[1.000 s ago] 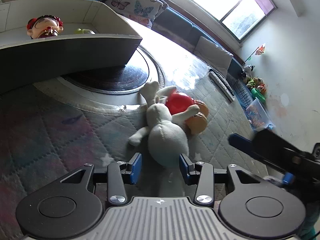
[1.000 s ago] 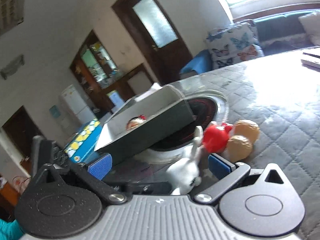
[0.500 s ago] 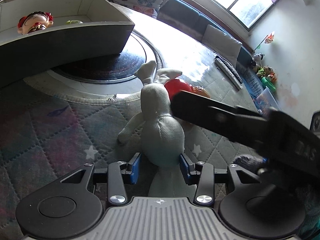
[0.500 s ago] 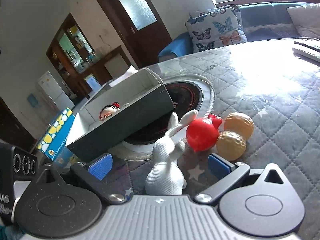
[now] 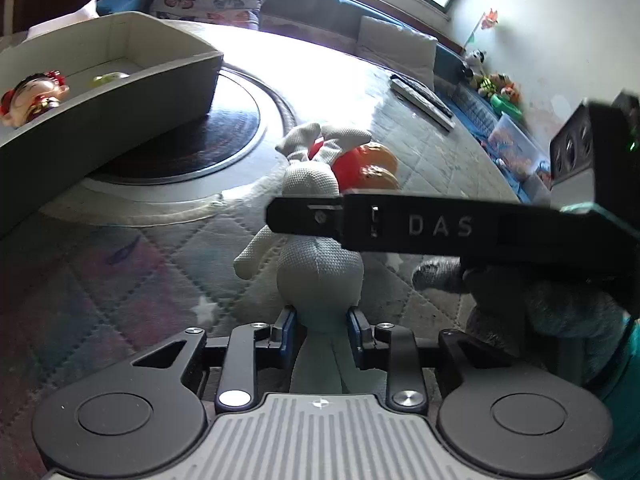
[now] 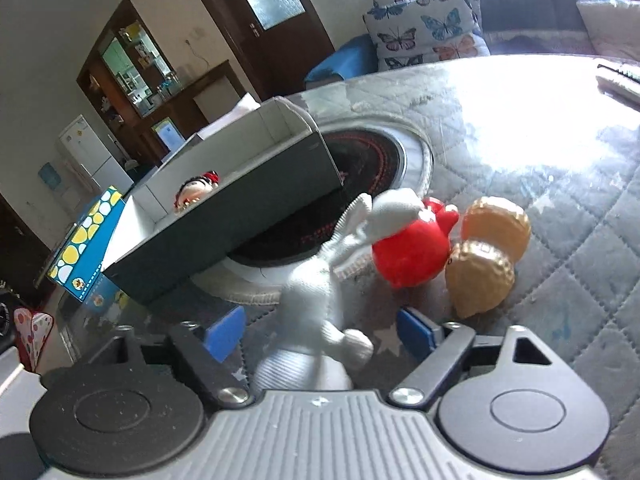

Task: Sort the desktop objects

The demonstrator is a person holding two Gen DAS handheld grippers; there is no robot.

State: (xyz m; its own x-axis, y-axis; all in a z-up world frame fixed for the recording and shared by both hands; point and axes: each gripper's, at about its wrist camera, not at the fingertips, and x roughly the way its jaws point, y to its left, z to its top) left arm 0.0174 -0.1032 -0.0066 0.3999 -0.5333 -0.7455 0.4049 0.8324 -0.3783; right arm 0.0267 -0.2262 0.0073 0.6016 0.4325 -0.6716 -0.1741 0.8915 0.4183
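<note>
A white plush rabbit (image 5: 320, 268) lies on the quilted table cover, its ears against a red toy (image 5: 352, 164) and a golden peanut-shaped toy (image 5: 378, 166). My left gripper (image 5: 320, 334) is closing and its blue pads press on the rabbit's lower body. In the right wrist view the rabbit (image 6: 316, 292) stands between the pads of my right gripper (image 6: 320, 334), which is closing with gaps on both sides. The right gripper's black finger (image 5: 400, 226) crosses over the rabbit's neck. A grey box (image 5: 120, 92) holding a doll head (image 5: 32, 96) sits at the far left.
The box rests on a dark round plate (image 5: 192, 140) set in the table. A remote control (image 5: 420, 100) lies far right. A blue and yellow carton (image 6: 84, 248) stands beyond the grey box (image 6: 248, 208). A gloved hand (image 5: 540, 308) holds the right gripper.
The left jaws have closed in onto the rabbit's lower body. The right gripper has swung in from the right over the rabbit, and its jaws have narrowed around it.
</note>
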